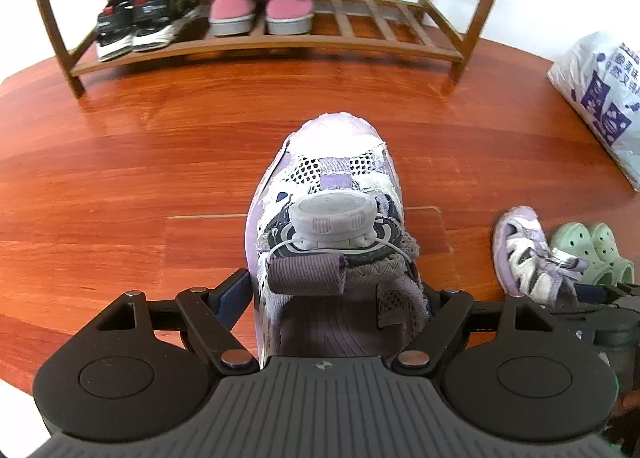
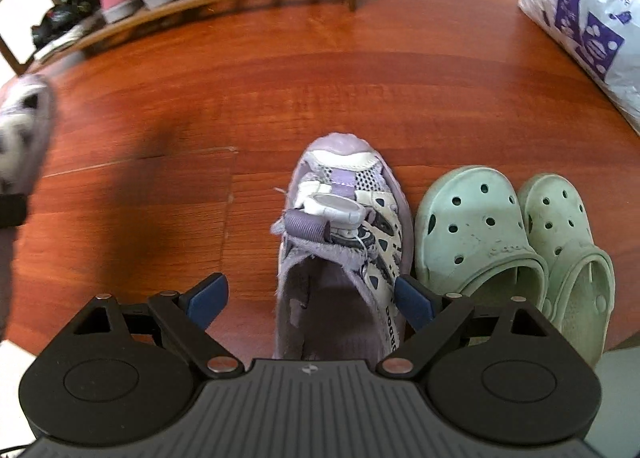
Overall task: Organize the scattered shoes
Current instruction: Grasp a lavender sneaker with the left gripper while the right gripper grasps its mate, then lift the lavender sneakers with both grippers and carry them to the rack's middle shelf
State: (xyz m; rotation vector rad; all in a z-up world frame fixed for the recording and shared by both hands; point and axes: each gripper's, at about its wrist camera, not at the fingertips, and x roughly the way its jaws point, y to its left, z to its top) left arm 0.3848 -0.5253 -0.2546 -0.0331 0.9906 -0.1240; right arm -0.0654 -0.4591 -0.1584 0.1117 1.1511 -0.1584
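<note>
Wood floor (image 2: 280, 70): two lilac sneakers (image 2: 340, 246), two green clogs (image 2: 476, 226).

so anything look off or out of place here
Yes: one purple sneaker and a pair of green clogs sit on the floor, off the shoe rack. The sneaker's collar looks frayed. Nothing spilled.

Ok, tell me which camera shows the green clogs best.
The right wrist view: both mint green clogs lie close and whole beside the lavender sneaker. In the left wrist view they are small at the right edge, partly hidden.
</note>
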